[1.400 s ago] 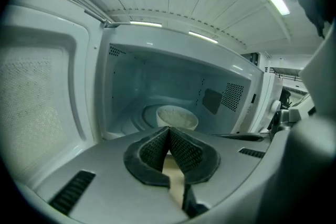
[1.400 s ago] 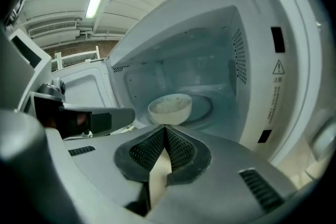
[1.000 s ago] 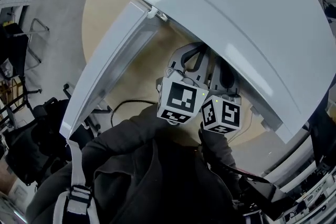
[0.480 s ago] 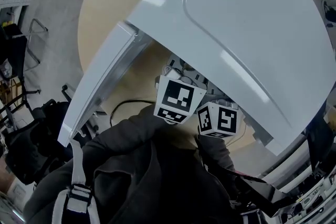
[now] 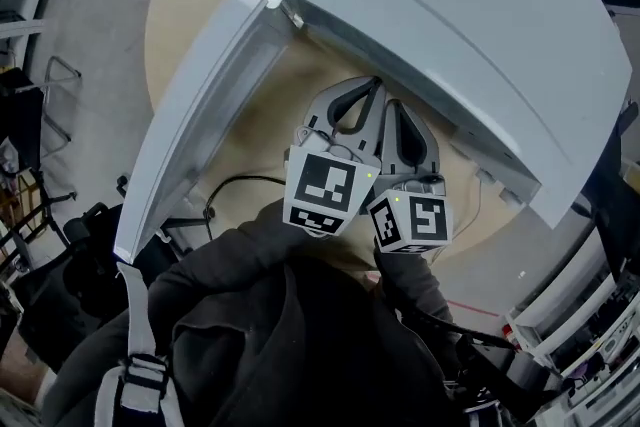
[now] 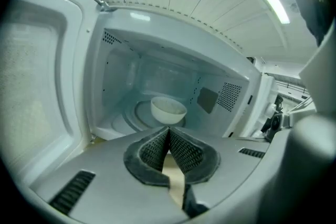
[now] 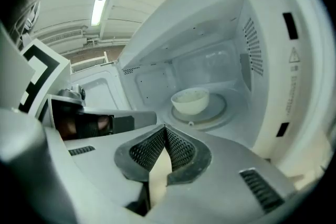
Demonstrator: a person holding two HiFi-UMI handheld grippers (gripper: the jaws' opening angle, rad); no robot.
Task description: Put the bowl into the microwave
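One bowl [image 6: 168, 110]: white, round, upright, ahead of your fingertips [image 6: 151, 150], on the microwave [image 6: 121, 71] turntable [image 6: 137, 114] | your left gripper [image 6: 169, 131] clenched, empty | your right gripper [image 7: 165, 129] clenched, empty

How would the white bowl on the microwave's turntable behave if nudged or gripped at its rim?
The bowl looks rigid and glossy, probably ceramic: likely slippery, chippable. Its base looks narrower than its rim, so a rim push might tip it; the smooth turntable may let it slide.
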